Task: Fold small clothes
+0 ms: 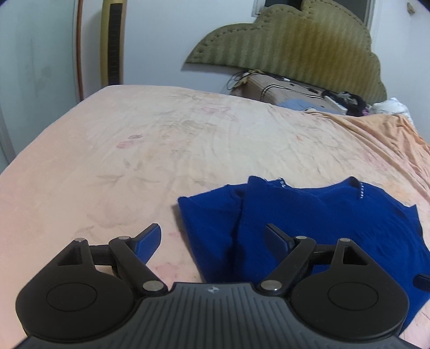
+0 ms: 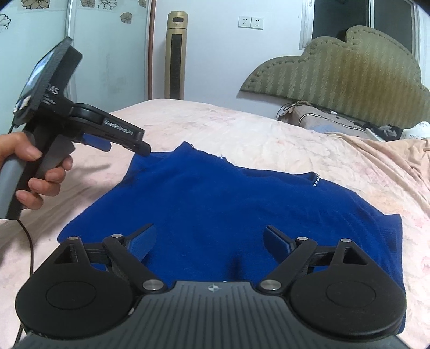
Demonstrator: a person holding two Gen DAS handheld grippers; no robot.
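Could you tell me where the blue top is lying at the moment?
The blue top lies flat on the pink bedsheet, directly under the open right tongs and to the right of the left tongs.

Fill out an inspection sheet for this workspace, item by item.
Surface: bed sheet, pinkish, faded flower print, wrinkled.
Job's things: blue garment lying spread on the sheet, small sparkly trim near the neckline.
Clutter: pillow and oddments by the headboard.
Tools: left tool open, empty; right tool open over the garment, empty.
Cables: a cord trails from the left tool's handle; wires lie on the pillow.
Surroundings: tower fan, wall sockets.
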